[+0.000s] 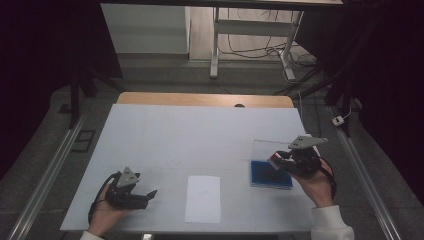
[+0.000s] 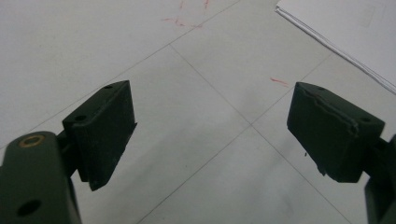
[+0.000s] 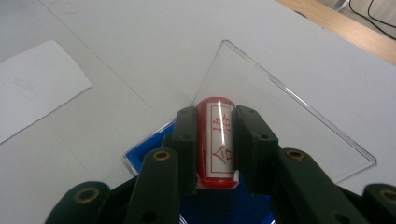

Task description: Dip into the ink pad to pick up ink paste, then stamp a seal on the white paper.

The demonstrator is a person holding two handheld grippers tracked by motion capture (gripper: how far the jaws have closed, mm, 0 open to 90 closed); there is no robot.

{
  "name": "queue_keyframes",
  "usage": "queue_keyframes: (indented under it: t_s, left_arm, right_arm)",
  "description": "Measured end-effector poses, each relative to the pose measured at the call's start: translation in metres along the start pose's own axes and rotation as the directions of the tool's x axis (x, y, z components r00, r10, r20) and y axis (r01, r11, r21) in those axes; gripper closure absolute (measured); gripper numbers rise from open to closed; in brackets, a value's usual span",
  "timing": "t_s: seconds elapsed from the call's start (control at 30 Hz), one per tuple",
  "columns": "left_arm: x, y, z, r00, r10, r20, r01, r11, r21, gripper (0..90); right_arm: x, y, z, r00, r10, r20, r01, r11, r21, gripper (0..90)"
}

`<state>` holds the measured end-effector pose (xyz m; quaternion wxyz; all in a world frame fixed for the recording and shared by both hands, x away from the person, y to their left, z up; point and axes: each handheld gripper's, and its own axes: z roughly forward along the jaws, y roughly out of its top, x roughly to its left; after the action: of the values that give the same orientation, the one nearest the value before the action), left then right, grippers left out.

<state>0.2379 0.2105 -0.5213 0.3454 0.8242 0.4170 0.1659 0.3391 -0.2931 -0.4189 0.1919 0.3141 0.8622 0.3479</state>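
My right gripper (image 3: 215,142) is clamped on a red cylindrical stamp (image 3: 217,140), one finger on each side of the barrel. The stamp's white label runs lengthwise between the fingers with red Chinese characters on it; they look like 合格, though I can't be sure at this angle.

Directly under the fingertips sits a blue ink pad (image 1: 270,174) in a clear case, with the stamp held over it. I can't tell if the stamp face touches the pad. The case's clear lid (image 3: 280,116) is open and lies flat on the table beyond the fingertips. Nothing sits between the fingers and the pad.

A white sheet of paper (image 1: 203,198) lies off to the left of my right fingers, well apart from them, on the white table cover (image 1: 200,135).

My left gripper (image 1: 134,195) is low over the table, fingers (image 2: 100,130) spread wide with nothing between them. The paper's edge (image 2: 345,32) is past the far-right fingertip, not touching it. There are faint red marks (image 2: 279,82) on the cover ahead of the fingers, unreadable. Thin grid lines cross under them.

Beyond the far table edge there are a desk frame (image 1: 250,40) and loose cables (image 1: 260,50) on the floor.
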Motion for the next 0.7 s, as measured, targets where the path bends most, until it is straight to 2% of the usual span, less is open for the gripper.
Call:
queue_keyframes:
  t_s: [0.57, 0.7]
  left_arm:
    - [0.000, 0.000, 0.000, 1.0000, 0.002, -0.001, -0.002, 1.0000, 0.001, 15.3]
    - [0.000, 0.001, 0.001, 1.0000, 0.003, 0.000, -0.003, 1.0000, 0.002, 15.3]
  right_arm:
    - [0.017, 0.011, 0.000, 0.9981, -0.045, -0.041, 0.044, 0.998, -0.041, 70.0]
    - [0.021, 0.012, 0.001, 0.9971, -0.057, -0.050, 0.055, 0.998, -0.034, 70.0]
